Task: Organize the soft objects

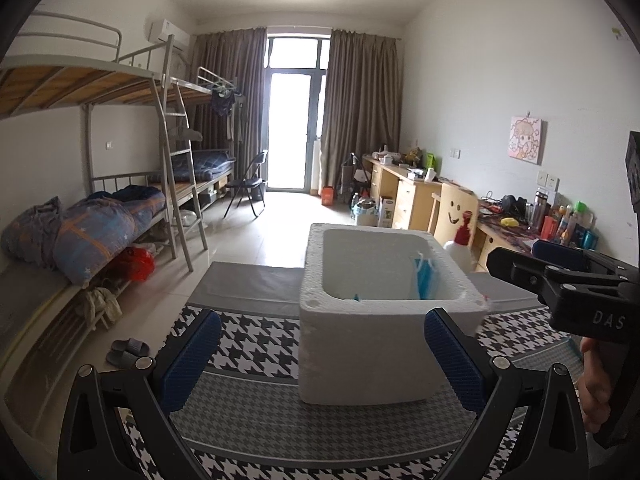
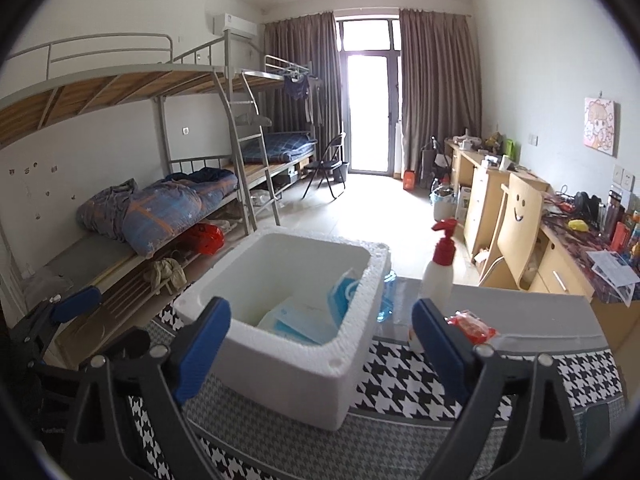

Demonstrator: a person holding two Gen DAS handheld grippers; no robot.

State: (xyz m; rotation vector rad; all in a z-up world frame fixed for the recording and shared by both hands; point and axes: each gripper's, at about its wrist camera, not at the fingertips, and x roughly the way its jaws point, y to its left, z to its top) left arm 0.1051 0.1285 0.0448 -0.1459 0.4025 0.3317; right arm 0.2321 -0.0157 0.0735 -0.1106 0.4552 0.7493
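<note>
houndstooth cloth (image 2: 416, 388) bears foam box (image 2: 280, 376) holding masks (image 2: 304, 320).

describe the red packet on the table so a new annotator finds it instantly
Start at the white foam box on the houndstooth-covered table. To its right stands a white spray bottle with a red trigger top. The red packet lies flat just in front of that bottle, on the grey strip: the only crinkly red wrapper there, unlike the blue packs inside the box.

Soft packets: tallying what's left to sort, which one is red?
The crinkly red packet on the table right of the foam box; the packets inside are blue.
</note>
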